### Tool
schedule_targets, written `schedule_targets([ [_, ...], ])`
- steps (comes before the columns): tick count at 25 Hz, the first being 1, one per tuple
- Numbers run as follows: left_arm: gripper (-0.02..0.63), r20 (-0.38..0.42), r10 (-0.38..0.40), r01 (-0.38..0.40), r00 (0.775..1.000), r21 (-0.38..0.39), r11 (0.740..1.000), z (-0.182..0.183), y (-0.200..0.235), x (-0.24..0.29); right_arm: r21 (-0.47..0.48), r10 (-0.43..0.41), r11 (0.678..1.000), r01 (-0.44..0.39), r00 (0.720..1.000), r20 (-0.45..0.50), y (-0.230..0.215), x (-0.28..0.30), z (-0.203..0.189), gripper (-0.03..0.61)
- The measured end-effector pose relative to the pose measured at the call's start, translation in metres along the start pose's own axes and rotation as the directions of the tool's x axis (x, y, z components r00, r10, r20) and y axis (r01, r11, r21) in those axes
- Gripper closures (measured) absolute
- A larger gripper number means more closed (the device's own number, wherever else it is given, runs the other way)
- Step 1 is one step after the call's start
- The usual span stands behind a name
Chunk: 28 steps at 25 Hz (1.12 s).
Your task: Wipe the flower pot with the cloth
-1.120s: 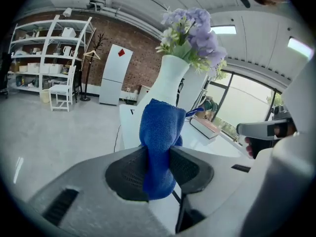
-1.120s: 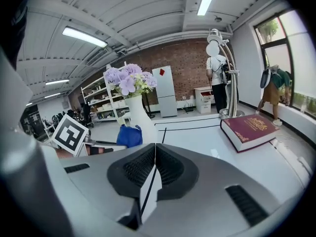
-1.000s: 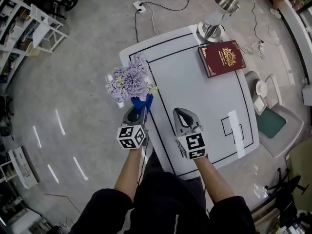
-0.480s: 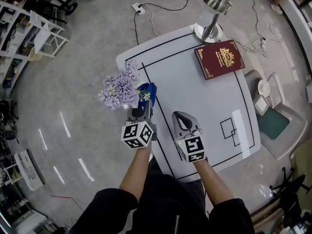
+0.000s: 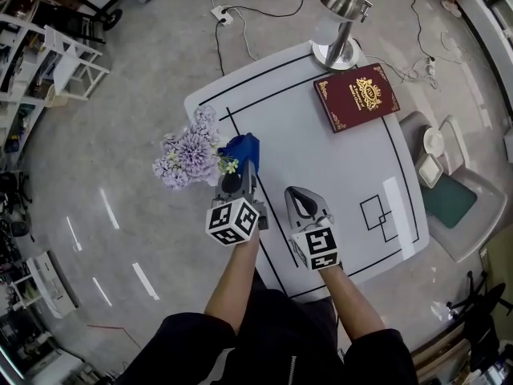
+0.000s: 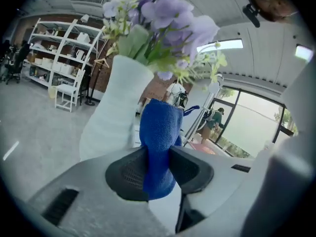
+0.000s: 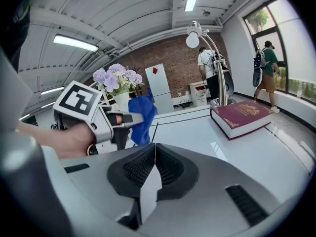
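The left tool (image 6: 159, 163) is clamped on a blue cloth (image 6: 159, 132), which stands up between its jaws as a folded wad. Right behind the cloth, in the middle of the left gripper view, rises the white flower pot (image 6: 117, 107), leaning a little to the right, with purple flowers (image 6: 170, 14) spreading from its mouth across the top of the frame. The cloth overlaps the pot's right side; whether it presses on it cannot be told.

In the head view the flowers (image 5: 186, 155) hang over the left edge of the white desk (image 5: 321, 159), left of centre, and hide the pot beneath them. The cloth (image 5: 243, 146) sits just to their right, at the tip of the left tool (image 5: 239, 180).

The right tool (image 7: 154, 158) has its jaws closed together on nothing and is held over the desk at lower centre, beside the left one. A red book (image 5: 357, 97) lies at the upper right of the desk, near a metal lamp (image 5: 341, 22).
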<state>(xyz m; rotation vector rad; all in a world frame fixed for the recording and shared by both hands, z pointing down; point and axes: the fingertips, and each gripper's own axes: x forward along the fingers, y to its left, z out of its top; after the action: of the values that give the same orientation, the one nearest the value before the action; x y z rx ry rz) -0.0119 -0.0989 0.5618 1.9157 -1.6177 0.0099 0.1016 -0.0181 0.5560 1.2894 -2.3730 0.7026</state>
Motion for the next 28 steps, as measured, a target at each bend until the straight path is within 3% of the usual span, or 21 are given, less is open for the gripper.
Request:
schedule_targets([
  [2, 0.491, 0.054, 0.008, -0.007, 0.999, -0.023, 1.0, 0.021, -0.004, 0.003, 0.005, -0.003, 1.0, 0.003, 1.0, 0.002, -0.002, 0.001, 0.001, 0.569],
  [5, 0.491, 0.073, 0.027, -0.023, 0.997, -0.052, 0.998, 0.033, -0.006, 0.013, 0.01, -0.003, 1.0, 0.003, 1.0, 0.002, -0.002, 0.002, 0.0, 0.569],
  [10, 0.491, 0.03, 0.068, -0.065, 0.997, -0.095, 0.993, 0.022, 0.002, 0.028, 0.009, -0.005, 1.0, 0.005, 1.0, 0.001, -0.002, 0.001, 0.001, 0.569],
  [15, 0.491, -0.04, 0.067, -0.069, 0.997, -0.067, 0.995, -0.005, 0.004, 0.032, 0.01, -0.035, 0.999, 0.035, 0.999, 0.011, -0.011, -0.006, 0.003, 0.569],
  [18, 0.491, -0.069, 0.024, -0.026, 0.997, -0.031, 0.999, -0.015, -0.005, 0.022, 0.018, -0.061, 0.998, 0.061, 0.998, 0.022, -0.016, -0.015, 0.006, 0.569],
  [21, 0.489, -0.103, -0.059, 0.064, 0.993, 0.053, 0.997, -0.019, -0.024, 0.004, 0.028, -0.087, 0.996, 0.085, 0.995, 0.053, -0.019, -0.03, 0.016, 0.569],
  [28, 0.489, -0.126, -0.211, 0.234, 0.969, 0.216, 0.948, -0.012, -0.06, -0.065, 0.006, -0.137, 0.991, 0.137, 0.984, 0.11, -0.012, -0.072, 0.037, 0.57],
])
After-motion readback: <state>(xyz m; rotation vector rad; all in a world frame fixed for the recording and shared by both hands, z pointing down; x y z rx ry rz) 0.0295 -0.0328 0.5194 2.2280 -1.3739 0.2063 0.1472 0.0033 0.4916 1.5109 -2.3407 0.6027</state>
